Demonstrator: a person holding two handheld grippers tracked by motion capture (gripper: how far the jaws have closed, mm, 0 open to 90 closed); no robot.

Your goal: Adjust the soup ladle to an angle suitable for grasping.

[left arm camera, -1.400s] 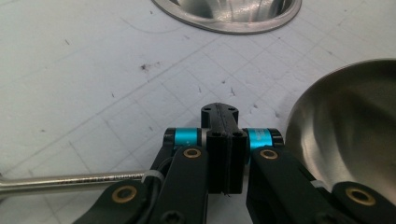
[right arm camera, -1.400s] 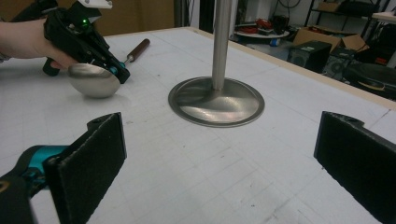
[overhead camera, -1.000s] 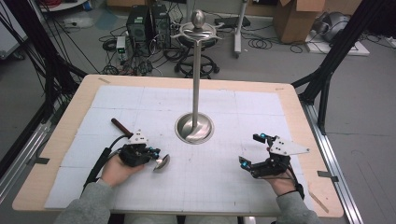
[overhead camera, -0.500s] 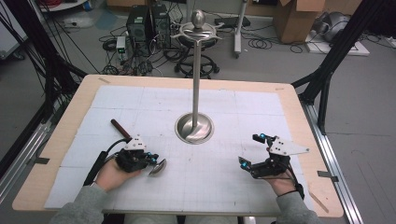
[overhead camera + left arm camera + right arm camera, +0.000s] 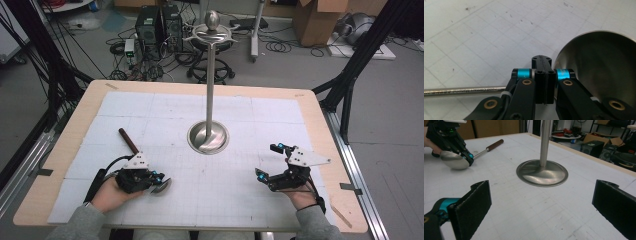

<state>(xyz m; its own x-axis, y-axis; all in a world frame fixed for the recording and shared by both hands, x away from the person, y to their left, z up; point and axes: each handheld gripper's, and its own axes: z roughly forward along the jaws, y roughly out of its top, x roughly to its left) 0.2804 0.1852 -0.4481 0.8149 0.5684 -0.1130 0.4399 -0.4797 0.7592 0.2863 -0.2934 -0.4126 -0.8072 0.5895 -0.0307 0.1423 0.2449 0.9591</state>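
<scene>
The left gripper, jaws clamped on a steel ladle, has slid it slightly rightward, away from the stand, while the right gripper waits wide open.

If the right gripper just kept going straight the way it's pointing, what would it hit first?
Probably the stand's round base, which sits straight ahead between the right gripper's open jaws, with bare table mat before it. Depth is hard to judge.
</scene>
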